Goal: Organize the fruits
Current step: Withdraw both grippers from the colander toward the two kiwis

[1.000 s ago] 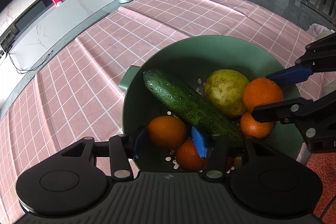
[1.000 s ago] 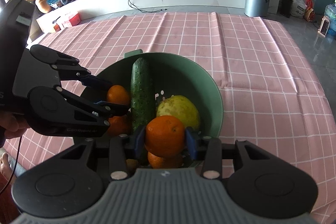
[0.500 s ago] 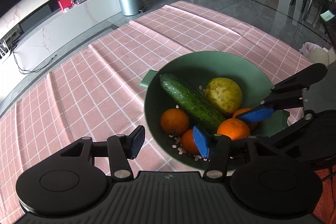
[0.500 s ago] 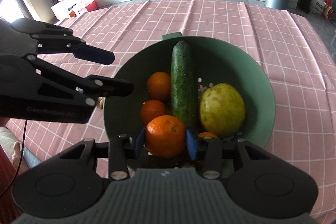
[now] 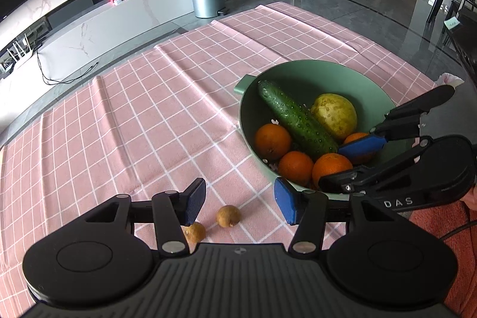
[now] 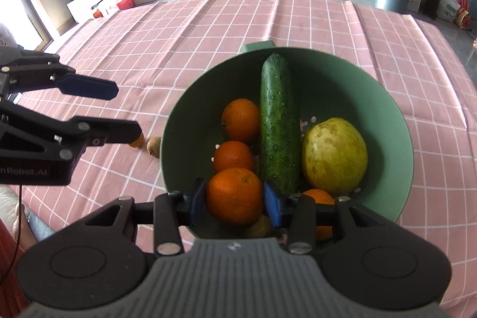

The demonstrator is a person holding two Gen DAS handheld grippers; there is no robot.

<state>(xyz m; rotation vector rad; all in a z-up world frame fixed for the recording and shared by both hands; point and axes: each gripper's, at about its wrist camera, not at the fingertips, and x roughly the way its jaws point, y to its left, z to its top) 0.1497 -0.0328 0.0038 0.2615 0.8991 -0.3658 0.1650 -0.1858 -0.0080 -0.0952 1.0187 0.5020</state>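
Left wrist view
Left gripper [image 5: 240, 200]: I read the jaws spread wide, nothing between the blue pads.
Small brown fruits: one [image 5: 228, 216] lies on the cloth just ahead, between the pads; a second [image 5: 195, 232] sits partly hidden under my left finger.
Green bowl [image 5: 328, 70]: ahead and to the right of this gripper, on the pink checked tablecloth [image 5: 134, 124].
Bowl contents: cucumber [image 5: 295, 118] lying diagonally, yellow-green pear [image 5: 334, 116] beyond it, loose oranges [image 5: 272, 140] on the near side.
Right gripper: enters from the right over the near rim.

Right wrist view
Right gripper [image 6: 234, 201]: I read the jaws closed narrow on one orange [image 6: 234, 195], both pads touching its sides.
Held orange position: above the near edge of the bowl.
Bowl interior: cucumber straight ahead, pear to the right, two oranges to the left, one more below the right finger.
Left gripper: off to the left, outside the bowl, jaws apart.
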